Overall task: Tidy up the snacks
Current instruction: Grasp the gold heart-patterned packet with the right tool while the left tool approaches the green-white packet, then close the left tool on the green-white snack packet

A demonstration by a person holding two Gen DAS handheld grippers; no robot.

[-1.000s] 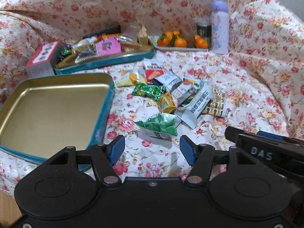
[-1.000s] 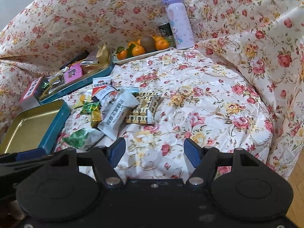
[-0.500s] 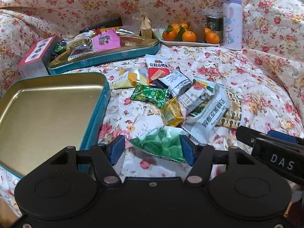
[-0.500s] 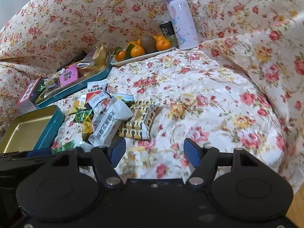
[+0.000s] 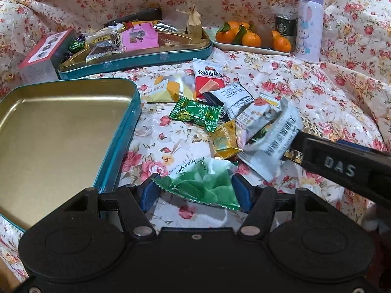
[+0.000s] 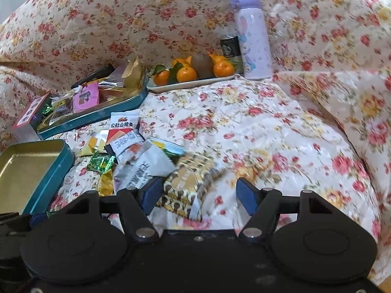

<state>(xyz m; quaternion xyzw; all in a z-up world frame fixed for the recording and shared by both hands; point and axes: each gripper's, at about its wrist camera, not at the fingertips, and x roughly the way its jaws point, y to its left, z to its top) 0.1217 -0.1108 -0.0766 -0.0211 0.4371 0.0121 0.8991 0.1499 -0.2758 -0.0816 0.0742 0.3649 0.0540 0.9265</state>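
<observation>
A pile of wrapped snacks (image 5: 232, 112) lies on the floral cloth. My left gripper (image 5: 195, 193) is open, its blue fingers on either side of a green leaf-print packet (image 5: 202, 183). An empty gold-lined teal tin (image 5: 48, 131) sits to its left, also seen in the right wrist view (image 6: 24, 166). My right gripper (image 6: 200, 193) is open over a brown-and-gold patterned packet (image 6: 188, 188), its left finger beside a grey-white packet (image 6: 144, 171). In the left wrist view the right gripper's arm shows at the right edge, next to that grey-white packet (image 5: 271, 144).
A second teal tin (image 5: 136, 48) full of snacks stands behind, with a small red-topped box (image 5: 41, 58) to its left. A tray of tangerines (image 5: 246, 39), a dark can (image 5: 284, 28) and a lilac bottle (image 5: 309, 22) stand at the back. Raised floral cushions surround the area.
Both grippers have moved forward and down toward the snacks. The left now straddles the green packet. The right has reached the brown-and-gold packet, and the grey-white packet has tipped up.
</observation>
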